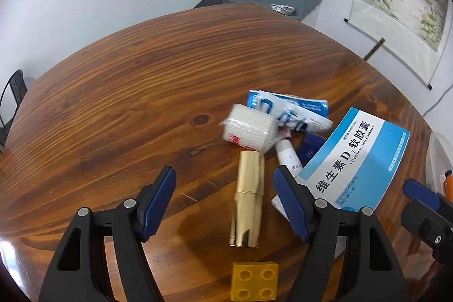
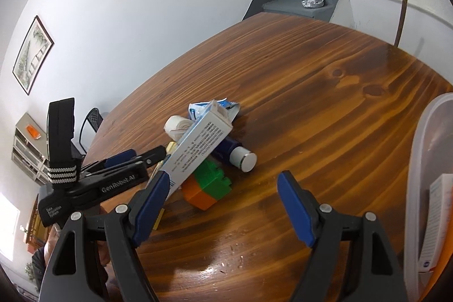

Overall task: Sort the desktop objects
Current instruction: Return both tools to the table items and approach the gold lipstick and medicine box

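With both jaws wide and empty, the left gripper (image 1: 225, 200) straddles the gold tube (image 1: 247, 197) at lower centre of its view, and closing could roll the tube into the yellow brick (image 1: 254, 280) or nudge the bandage roll (image 1: 249, 129) touching its far end.

Left gripper (image 1: 225, 198) fingers wide apart; right gripper (image 2: 223, 207) likewise, empty.

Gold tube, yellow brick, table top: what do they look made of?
Gold tube: likely polished metal or metallised plastic; mirror-like gold shine with a seam around the middle. Yellow brick: moulded plastic, matte, with four round studs. Table: wood or a wood-look top, glossy varnish; visible grain, knots and glare.
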{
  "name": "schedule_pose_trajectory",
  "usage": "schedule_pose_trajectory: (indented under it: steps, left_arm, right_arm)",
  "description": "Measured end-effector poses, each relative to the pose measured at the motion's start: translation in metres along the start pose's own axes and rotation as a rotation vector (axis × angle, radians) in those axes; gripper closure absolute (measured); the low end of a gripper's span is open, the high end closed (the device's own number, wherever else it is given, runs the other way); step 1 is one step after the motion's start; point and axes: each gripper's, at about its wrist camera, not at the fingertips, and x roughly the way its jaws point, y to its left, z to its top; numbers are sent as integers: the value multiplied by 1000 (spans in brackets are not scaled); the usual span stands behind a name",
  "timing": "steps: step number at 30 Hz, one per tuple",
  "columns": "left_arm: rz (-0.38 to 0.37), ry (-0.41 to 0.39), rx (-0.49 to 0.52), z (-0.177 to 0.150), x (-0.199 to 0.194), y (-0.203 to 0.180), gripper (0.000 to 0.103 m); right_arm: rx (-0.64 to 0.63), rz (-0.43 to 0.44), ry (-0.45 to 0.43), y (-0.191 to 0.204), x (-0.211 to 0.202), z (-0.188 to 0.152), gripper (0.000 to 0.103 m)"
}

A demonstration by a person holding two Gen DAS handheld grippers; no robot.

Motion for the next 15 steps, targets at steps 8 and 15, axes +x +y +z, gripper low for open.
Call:
schedule_pose_trajectory:
  steps: [8, 15]
  left_arm:
    - [-42, 0, 48, -3, 0, -13, 28]
    - [-86, 37, 4, -4, 8, -5, 28]
  right_arm:
    - [14, 15, -12, 4, 12, 13, 21]
    - [96, 87, 54, -7, 31, 17, 57]
